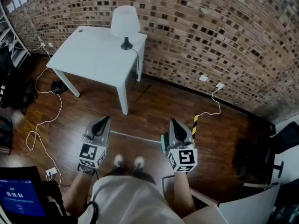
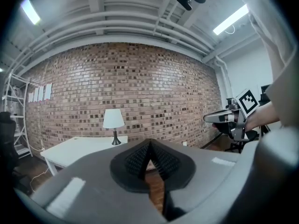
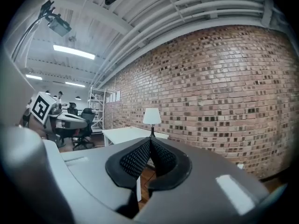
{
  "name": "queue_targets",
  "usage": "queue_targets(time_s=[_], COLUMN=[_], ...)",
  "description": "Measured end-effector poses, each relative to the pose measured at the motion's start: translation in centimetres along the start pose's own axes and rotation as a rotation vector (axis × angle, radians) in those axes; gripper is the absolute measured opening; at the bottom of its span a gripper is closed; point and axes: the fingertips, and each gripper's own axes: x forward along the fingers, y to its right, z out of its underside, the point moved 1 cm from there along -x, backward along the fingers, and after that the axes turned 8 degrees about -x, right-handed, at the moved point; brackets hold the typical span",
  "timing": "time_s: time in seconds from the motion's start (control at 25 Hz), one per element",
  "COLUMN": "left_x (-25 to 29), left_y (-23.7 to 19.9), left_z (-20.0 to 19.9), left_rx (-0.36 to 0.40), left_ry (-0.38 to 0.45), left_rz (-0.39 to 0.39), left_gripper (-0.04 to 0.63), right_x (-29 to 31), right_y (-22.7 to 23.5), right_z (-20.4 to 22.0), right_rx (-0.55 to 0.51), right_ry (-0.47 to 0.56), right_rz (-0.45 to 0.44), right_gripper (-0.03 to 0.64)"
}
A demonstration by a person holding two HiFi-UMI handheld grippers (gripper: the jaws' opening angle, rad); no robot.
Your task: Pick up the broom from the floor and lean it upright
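In the head view the broom lies on the dark wooden floor just ahead of the person's feet. Its thin pale handle (image 1: 133, 136) runs between the two grippers, and its green head (image 1: 163, 143) lies beside the right one. My left gripper (image 1: 107, 119) hovers above the handle's left end, shut and holding nothing. My right gripper (image 1: 172, 121) hovers over the green head, shut and empty too. Both point forward at the brick wall. In the left gripper view the pads (image 2: 140, 160) meet at the tip; in the right gripper view the pads (image 3: 137, 159) also meet.
A white table (image 1: 93, 55) with a white lamp (image 1: 125, 24) stands ahead against the brick wall (image 1: 210, 36). White cables (image 1: 46, 120) trail over the floor at left. A yellow-black striped strip (image 1: 195, 123) lies by the right gripper. A black chair (image 1: 254, 160) stands at right.
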Motion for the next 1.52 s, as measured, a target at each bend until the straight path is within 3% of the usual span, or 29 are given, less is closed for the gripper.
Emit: queue_targets(time_s=[0.32,0.52,0.76,0.84,1.08,1.52], left_x=[2.4,3.1,3.6,3.7,3.7,3.9], left_y=[-2.7,-4.7,-9.9,-10.9,-13.7,-15.5], left_z=[0.2,2.1,6.2,8.5,14.8,30.0], left_rx=[-0.017,-0.032,-0.079,-0.095,-0.138,-0.244], left_ry=[-0.005,-0.039,-0.104,-0.149,-0.252,-0.454], left_rz=[0.003,-0.03,-0.111,-0.123,-0.143,-0.124], left_gripper=[0.0,0.0,0.0,0.0,0.0,0.0], right_x=[3.0,5.5,10.7,12.2,16.6,23.0], right_y=[-0.8,-3.2,-7.1,-8.8,-14.7,-21.5], right_z=[-0.1,1.3,3.9,6.0,14.4,32.0], right_rx=[-0.031,-0.153,-0.139,-0.141,-0.291,-0.181], right_ry=[-0.024,-0.072,-0.111,-0.145,-0.285,-0.499], right_rz=[-0.022,-0.138,-0.261,-0.301,-0.465,-0.584], right_gripper=[0.014,0.014,0.014,0.014,0.032,0.038])
